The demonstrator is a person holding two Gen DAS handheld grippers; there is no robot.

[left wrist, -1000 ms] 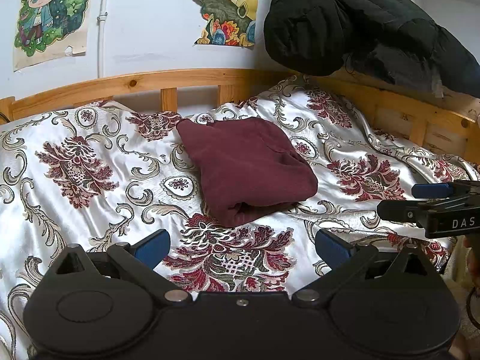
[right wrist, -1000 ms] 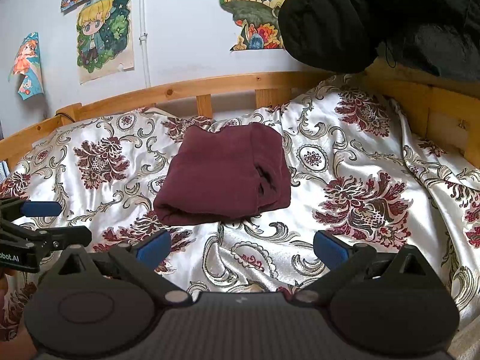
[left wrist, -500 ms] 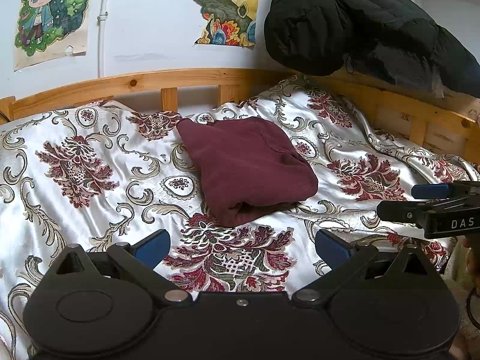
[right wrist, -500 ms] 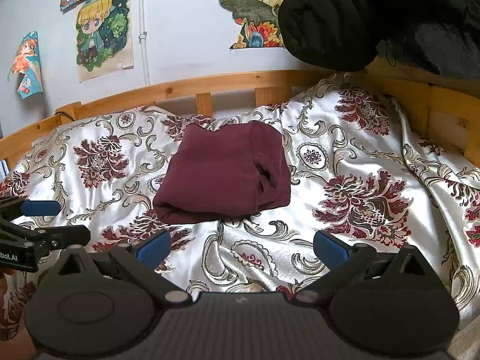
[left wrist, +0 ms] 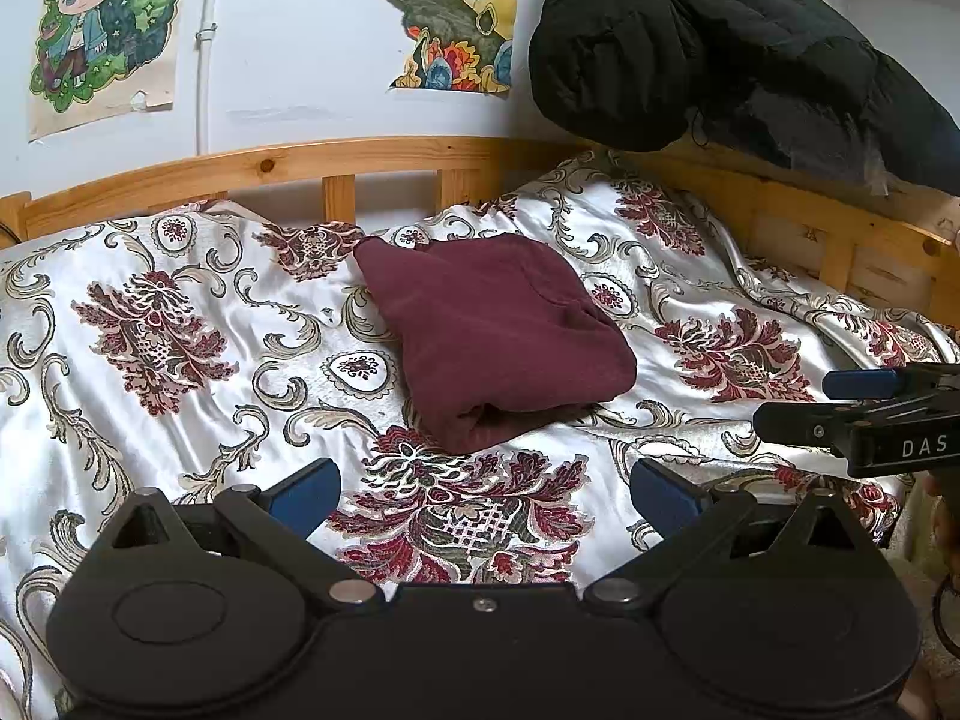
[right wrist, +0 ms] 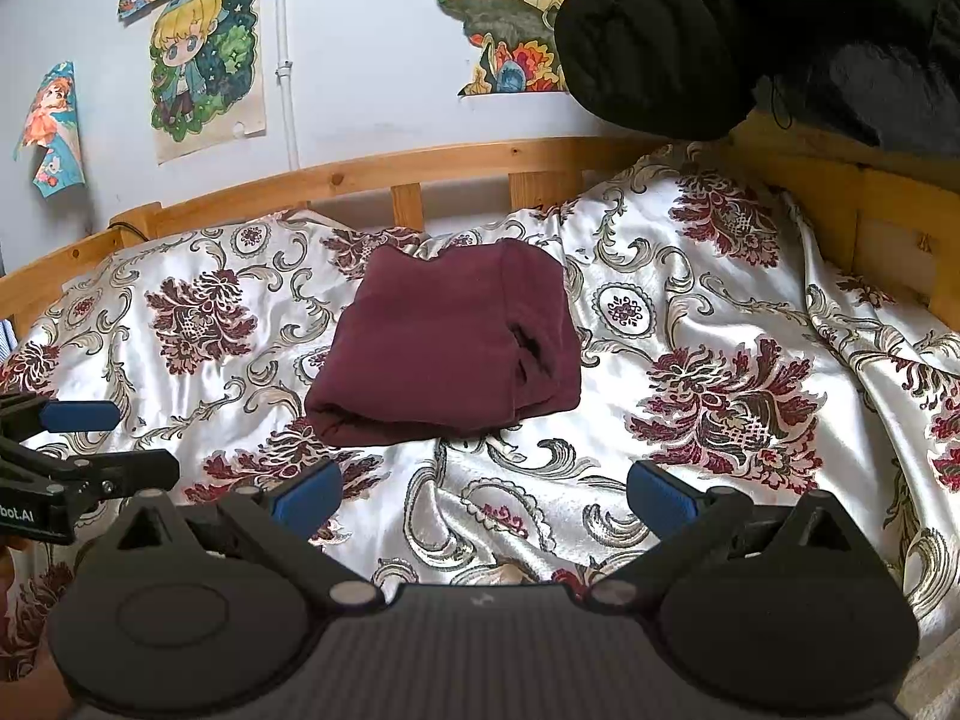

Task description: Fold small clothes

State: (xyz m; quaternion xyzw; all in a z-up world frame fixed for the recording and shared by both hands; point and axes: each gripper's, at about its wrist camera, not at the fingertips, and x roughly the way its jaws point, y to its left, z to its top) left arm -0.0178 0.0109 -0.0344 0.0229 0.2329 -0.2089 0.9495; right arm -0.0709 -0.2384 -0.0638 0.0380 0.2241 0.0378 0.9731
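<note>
A folded maroon garment lies on the patterned bedspread; the left claw and right claw hover nearby, both spread wide, empty.

Bare bedspread lies open all round the garment. A rail and a jacket close the far side.

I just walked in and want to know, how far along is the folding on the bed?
Done, it seems: the maroon garment lies on the bedspread as a compact folded bundle. In hand: nothing; the left hand-held gripper and right hand-held gripper are both open and short of the garment. Left: probably little; no other small clothes show, only a black jacket over the bed rail.
</note>
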